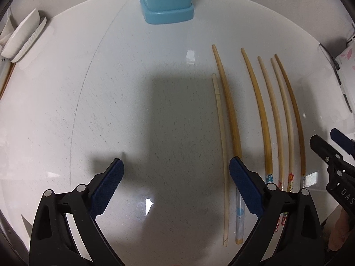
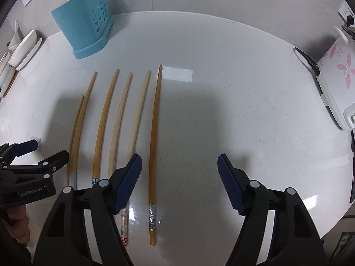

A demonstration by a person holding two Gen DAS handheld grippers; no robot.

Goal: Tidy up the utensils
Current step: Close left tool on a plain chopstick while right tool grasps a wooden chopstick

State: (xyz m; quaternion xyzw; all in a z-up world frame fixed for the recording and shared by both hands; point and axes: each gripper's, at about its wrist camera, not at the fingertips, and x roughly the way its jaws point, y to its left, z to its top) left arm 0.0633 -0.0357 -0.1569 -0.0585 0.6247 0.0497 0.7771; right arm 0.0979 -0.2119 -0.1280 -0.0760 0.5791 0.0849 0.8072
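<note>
Several wooden chopsticks (image 1: 264, 115) lie side by side on the white table (image 1: 111, 110); they also show in the right wrist view (image 2: 121, 115). A blue perforated utensil holder (image 2: 85, 25) stands at the back with a few chopsticks in it; its base shows in the left wrist view (image 1: 167, 2). My left gripper (image 1: 176, 175) is open and empty, just left of the row. My right gripper (image 2: 179, 170) is open and empty above the table, with the rightmost chopstick (image 2: 154, 137) lying between its jaws. Each gripper shows in the other's view, the right (image 1: 332, 153) and the left (image 2: 33, 157).
White dishes (image 2: 24, 51) are stacked at the far left edge. A white appliance with pink flower prints (image 2: 335, 82) stands at the right edge with a black cable (image 2: 307, 61).
</note>
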